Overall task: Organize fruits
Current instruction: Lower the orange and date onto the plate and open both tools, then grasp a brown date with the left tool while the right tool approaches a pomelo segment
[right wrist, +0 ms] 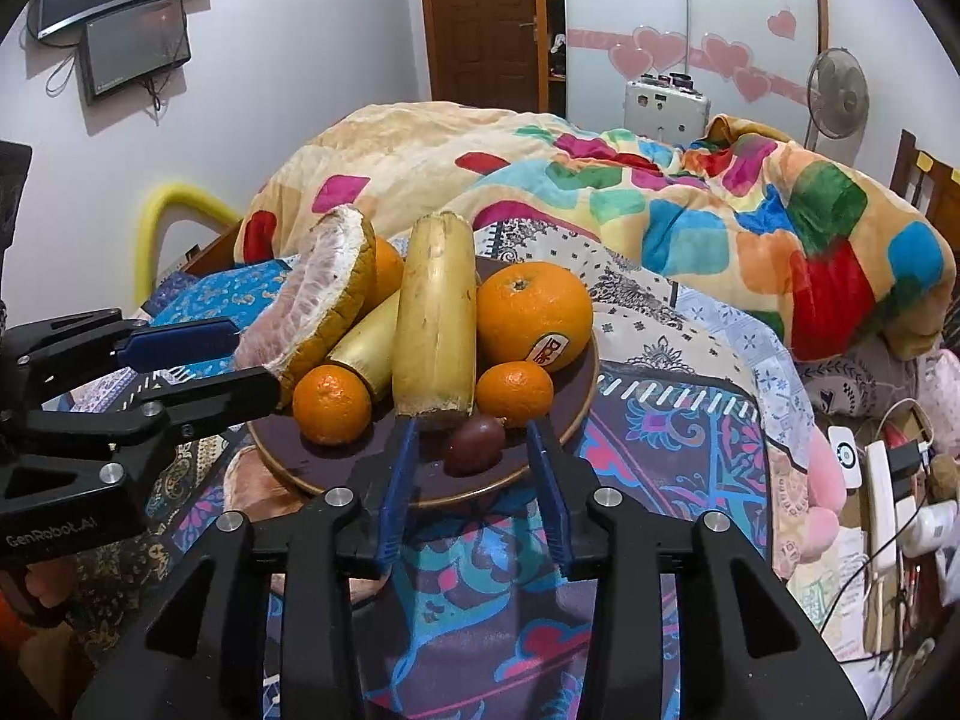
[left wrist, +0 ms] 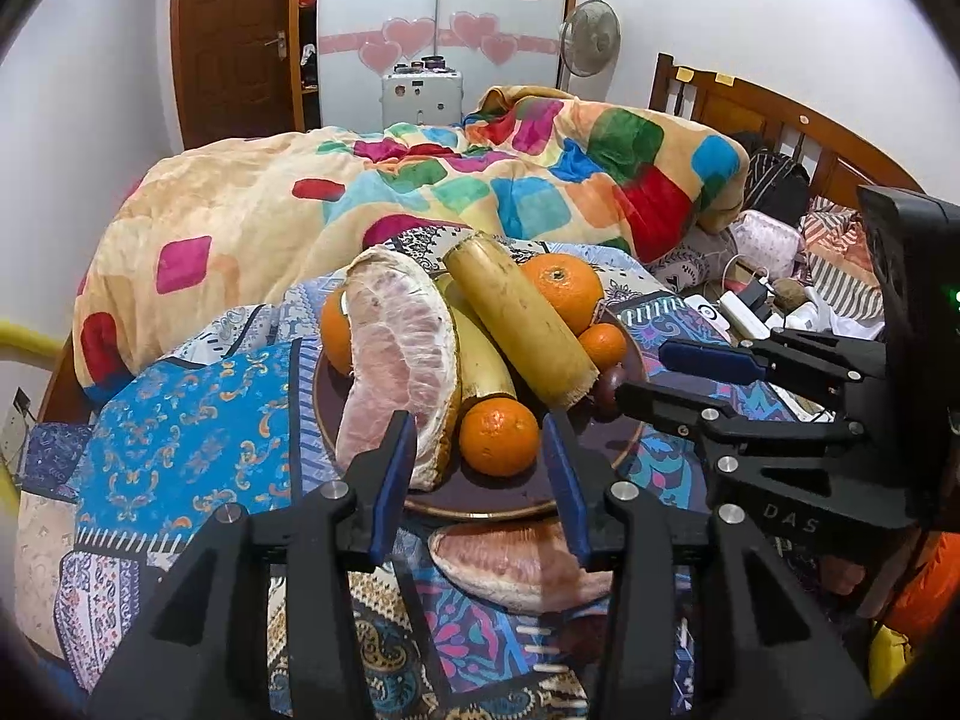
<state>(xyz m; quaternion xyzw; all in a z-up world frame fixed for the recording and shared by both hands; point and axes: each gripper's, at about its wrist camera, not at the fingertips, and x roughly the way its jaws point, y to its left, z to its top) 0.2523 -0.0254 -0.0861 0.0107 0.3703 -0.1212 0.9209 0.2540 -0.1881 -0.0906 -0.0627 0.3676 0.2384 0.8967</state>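
A dark plate (left wrist: 480, 507) (right wrist: 480, 495) on the patterned quilt holds two thick bananas (right wrist: 435, 312), a big orange (right wrist: 534, 315), small oranges (left wrist: 498, 435) and a leaning pomelo wedge (left wrist: 399, 360) (right wrist: 324, 300). My left gripper (left wrist: 477, 426) (right wrist: 258, 360) is open at the wedge's lower end, and its right pad is clear of the wedge. My right gripper (right wrist: 471, 429) (left wrist: 639, 372) is open around a small dark fruit (right wrist: 474, 444) (left wrist: 606, 396) resting on the plate, with gaps on both sides. A second pomelo wedge (left wrist: 516, 564) lies on the quilt before the plate.
A bunched colourful blanket (left wrist: 420, 192) covers the bed behind the plate. To the right lie a power strip (right wrist: 879, 498), cables and a pink pouch (left wrist: 768, 240), near the wooden headboard (left wrist: 780, 114). A fan (left wrist: 591, 36) and a wardrobe stand at the back.
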